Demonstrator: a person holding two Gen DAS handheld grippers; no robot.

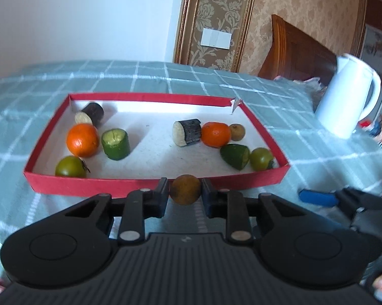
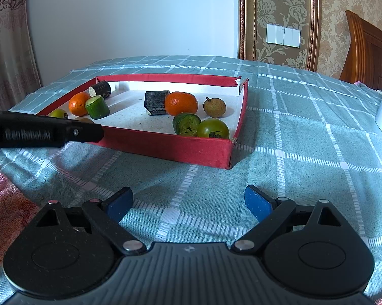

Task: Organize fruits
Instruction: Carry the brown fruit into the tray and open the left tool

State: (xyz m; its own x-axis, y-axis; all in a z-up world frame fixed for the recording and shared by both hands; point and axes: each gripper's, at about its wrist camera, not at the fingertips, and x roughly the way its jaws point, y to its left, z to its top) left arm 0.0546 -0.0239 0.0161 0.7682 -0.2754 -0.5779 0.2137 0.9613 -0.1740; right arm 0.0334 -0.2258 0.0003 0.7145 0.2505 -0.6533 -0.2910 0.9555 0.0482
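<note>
Left tongs [image 1: 185, 190] clenched a small brown fruit [image 1: 185, 189], held just before the red tray's [image 1: 150, 184] near wall. Right tongs [image 2: 188, 203] gaped, nothing between, over the checked bench cloth [image 2: 305, 137]. Oranges, green fruits and cut pieces lay inside the tray.

Left gripper [image 1: 185, 190] closed on a small brown round fruit [image 1: 185, 189], its two fingers [image 1: 162, 188] pressing the fruit from either side just in front of the near wall of the red tray [image 1: 130, 184]. The tray, resting on a green checked cloth [image 1: 305, 137], contains two oranges [image 1: 82, 140], two dark cut cylinders [image 1: 187, 132], two green cut pieces [image 1: 115, 144], two green round fruits [image 1: 70, 167] and a second small brown fruit [image 1: 237, 132]. At right stand a white jug [image 1: 348, 99] and the blue-padded finger of the other gripper [image 1: 318, 197] (partly out of frame).
</note>
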